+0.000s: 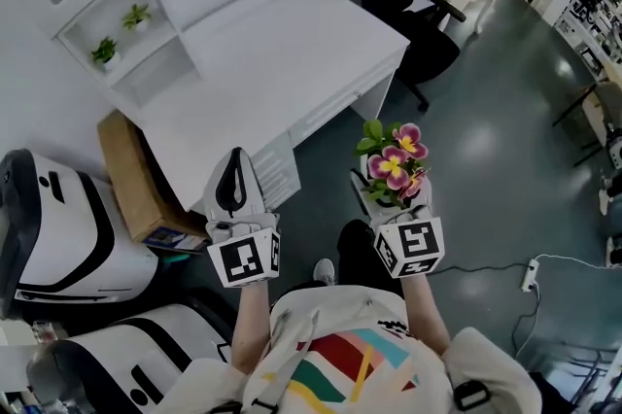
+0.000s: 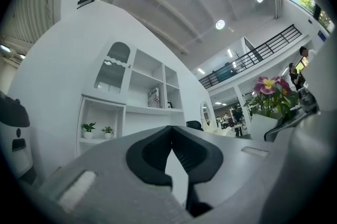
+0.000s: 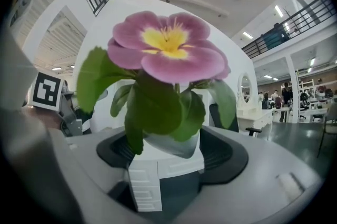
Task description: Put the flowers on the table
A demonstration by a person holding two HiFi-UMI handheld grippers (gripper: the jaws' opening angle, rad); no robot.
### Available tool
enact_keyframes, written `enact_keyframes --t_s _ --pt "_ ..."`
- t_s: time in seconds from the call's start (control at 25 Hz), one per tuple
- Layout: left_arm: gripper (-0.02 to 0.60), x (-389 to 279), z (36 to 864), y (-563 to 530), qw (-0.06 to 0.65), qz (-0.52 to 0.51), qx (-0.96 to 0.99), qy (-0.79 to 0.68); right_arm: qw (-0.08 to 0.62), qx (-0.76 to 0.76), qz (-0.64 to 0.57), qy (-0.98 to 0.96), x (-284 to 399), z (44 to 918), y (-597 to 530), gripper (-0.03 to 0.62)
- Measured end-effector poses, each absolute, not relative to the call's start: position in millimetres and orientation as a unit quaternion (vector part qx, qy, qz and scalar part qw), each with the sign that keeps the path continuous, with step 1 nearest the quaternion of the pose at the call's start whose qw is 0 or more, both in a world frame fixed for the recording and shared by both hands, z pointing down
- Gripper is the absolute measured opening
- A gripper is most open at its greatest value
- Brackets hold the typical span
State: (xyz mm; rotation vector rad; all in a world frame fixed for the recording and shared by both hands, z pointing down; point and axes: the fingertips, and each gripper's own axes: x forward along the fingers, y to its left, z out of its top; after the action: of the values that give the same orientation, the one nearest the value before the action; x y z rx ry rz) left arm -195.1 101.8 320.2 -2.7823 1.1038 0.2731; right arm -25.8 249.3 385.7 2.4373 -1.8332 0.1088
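Left grey two-jaw gripper [image 1: 236, 159] out front, jaws pinched together (nothing in them); right grey two-jaw gripper [image 1: 391, 195] alongside, clamped on the pink potted flowers [image 1: 395, 161].

Right gripper [image 3: 169, 150] fingers [image 3: 113, 149] clamp white pot [image 3: 171, 145]; pink, yellow-centred flower [image 3: 166, 52], green leaves [image 3: 158, 107] above.

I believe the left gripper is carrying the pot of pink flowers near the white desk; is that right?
Not quite: the right gripper carries the pot of pink flowers near the white desk, as the right gripper view shows; the left gripper is shut and empty.
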Motion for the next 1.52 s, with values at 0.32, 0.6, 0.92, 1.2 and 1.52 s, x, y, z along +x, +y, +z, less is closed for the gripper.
enact_keyframes --t_s 0.32,0.6,0.92,1.2,1.52 --pt "0.005 -171.3 318.1 82.1 0.06 0.104 -0.929 0.349 0.043 0.808 0.022 -0.587 -7.6 378.0 236.1 0.35" --pt "0.005 -140.4 314.3 69.7 0.094 0.101 -0.929 0.343 0.041 0.805 0.016 -0.592 26.1 380.9 207.7 0.35" --pt "0.005 -91.1 324.3 29.3 0.093 0.083 -0.928 0.351 0.047 0.79 0.015 -0.611 71.1 384.4 157.7 0.35" --pt "0.005 -17.2 321.5 -14.3 0.129 0.068 -0.932 0.333 0.046 0.786 0.027 -0.616 138.2 386.0 115.8 0.35" --pt "0.005 37.9 321.1 -71.5 0.12 0.047 -0.908 0.398 0.051 0.766 0.028 -0.64 203.1 384.6 62.1 0.349"
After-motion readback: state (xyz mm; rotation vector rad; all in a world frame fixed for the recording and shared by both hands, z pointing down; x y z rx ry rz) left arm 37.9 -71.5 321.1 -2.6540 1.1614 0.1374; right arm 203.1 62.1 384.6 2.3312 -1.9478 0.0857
